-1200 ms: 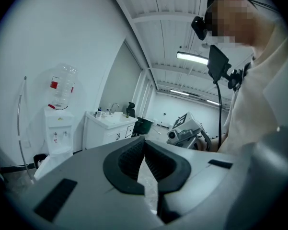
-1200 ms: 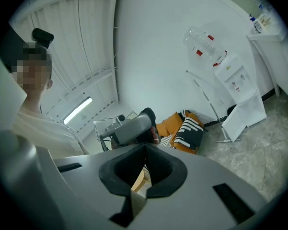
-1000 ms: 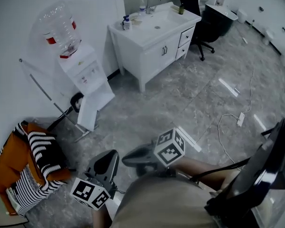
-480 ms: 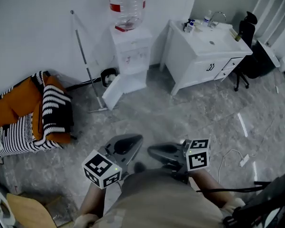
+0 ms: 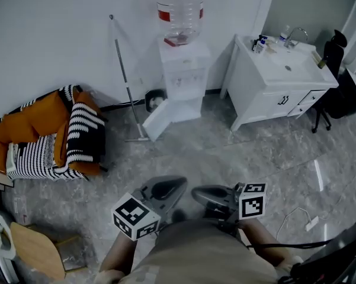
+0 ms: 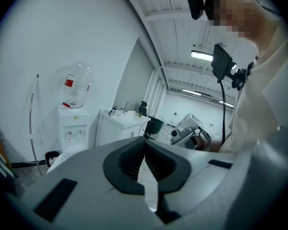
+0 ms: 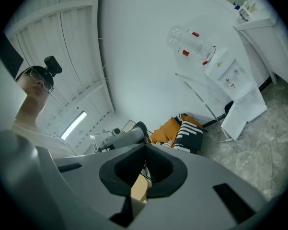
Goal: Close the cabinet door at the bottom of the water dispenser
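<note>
The left gripper (image 5: 179, 183) is low down, close to the person's body. Its two fingers are pressed together and there is nothing in them. The right gripper (image 5: 196, 192) is just beside it. Its fingers are together too, and they are empty. Both point out over the grey floor (image 5: 225, 158).

The cabinet door (image 5: 156, 120) is far ahead of both grippers, across a wide bit of floor. It is well apart from the fingers and nothing touches it. The door is white and flat. It sits at the bottom of the water dispenser (image 5: 183, 70) and it stands open. It is swung out to the left and toward the person, with its low edge near the floor.

The water dispenser is white and stands against the white wall. A big clear bottle (image 5: 179, 7) with a red band sits upside down on top of it. A mop (image 5: 127, 81) leans on the wall just left of the door. Further left is a seat (image 5: 53, 135) with orange and striped cushions. A white sink cabinet (image 5: 278, 81) stands to the right of the dispenser.
</note>
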The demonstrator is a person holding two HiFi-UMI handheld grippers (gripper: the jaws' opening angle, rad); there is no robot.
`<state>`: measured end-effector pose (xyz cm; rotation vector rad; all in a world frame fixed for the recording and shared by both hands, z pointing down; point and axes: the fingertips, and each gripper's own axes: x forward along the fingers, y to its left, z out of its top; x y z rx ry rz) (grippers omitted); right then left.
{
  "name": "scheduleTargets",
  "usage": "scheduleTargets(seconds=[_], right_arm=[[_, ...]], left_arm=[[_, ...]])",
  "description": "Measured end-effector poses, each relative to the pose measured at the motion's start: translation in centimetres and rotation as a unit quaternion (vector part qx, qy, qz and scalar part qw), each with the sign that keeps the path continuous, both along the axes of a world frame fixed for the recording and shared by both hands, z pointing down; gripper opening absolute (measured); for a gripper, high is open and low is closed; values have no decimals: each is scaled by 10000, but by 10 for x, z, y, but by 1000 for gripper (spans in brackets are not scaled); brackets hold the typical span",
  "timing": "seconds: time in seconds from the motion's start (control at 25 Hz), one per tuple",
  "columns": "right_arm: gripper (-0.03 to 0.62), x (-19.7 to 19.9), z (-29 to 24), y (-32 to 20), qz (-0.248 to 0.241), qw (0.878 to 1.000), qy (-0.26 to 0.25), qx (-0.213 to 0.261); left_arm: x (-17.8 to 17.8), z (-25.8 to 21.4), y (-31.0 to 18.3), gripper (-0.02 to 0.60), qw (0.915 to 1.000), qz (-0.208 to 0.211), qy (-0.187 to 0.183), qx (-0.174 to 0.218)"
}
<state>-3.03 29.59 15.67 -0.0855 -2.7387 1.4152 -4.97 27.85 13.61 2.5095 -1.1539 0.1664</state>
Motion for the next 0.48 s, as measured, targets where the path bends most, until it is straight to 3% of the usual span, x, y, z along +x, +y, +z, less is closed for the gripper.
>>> scheduleTargets(seconds=[0.48], right_arm=[[12,73,-7,-85,-138,9989,-365,-253]], left_arm=[[87,-9,-71,-8,9990,-181,-404,-21]])
